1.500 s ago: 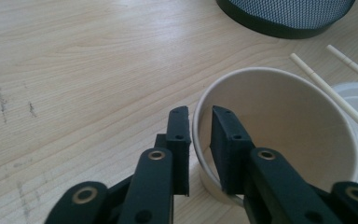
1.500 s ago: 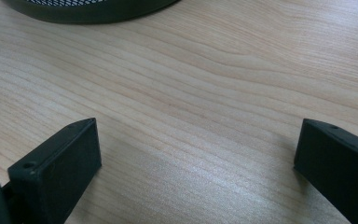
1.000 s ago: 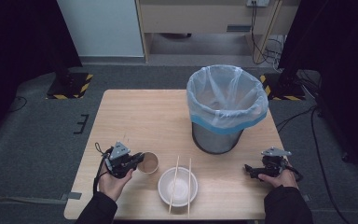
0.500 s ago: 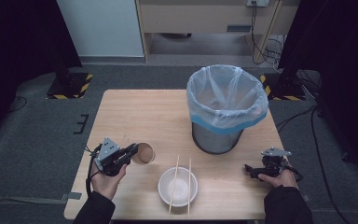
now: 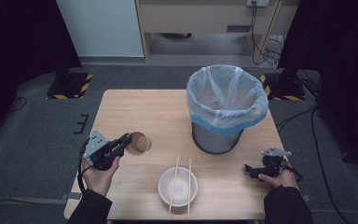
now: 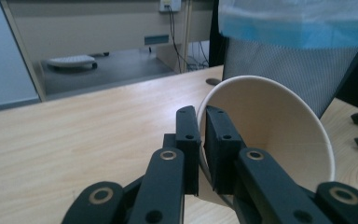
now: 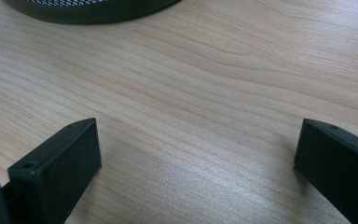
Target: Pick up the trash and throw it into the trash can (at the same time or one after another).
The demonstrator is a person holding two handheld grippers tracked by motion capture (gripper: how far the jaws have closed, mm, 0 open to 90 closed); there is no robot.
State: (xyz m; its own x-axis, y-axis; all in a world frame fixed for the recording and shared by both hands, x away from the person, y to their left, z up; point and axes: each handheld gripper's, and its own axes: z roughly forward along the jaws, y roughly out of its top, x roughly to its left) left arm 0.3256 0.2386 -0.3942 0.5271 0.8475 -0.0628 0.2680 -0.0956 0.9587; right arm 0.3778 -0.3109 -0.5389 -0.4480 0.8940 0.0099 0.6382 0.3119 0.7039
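A brown paper cup point(image 5: 139, 143) is lifted off the table and tipped on its side, its mouth facing the camera. My left gripper point(image 5: 125, 140) is shut on its rim; in the left gripper view the jaws pinch the paper cup point(image 6: 279, 140) wall, and my left gripper point(image 6: 202, 140) points toward the bin. My right gripper point(image 5: 251, 170) rests low at the table's right front, open, with bare wood between its fingertips point(image 7: 60, 158). A white bowl point(image 5: 177, 186) with two chopsticks point(image 5: 173, 184) across it sits at the front middle.
A mesh waste bin point(image 5: 226, 107) with a pale blue liner stands on the right half of the wooden table point(image 5: 144, 112). The bin's base point(image 7: 93, 9) lies just ahead of my right gripper. Cables and dark stands surround the table on the floor.
My left gripper has lifted the cup off the table, drawn it left and tipped it onto its side. The right gripper has stayed put.
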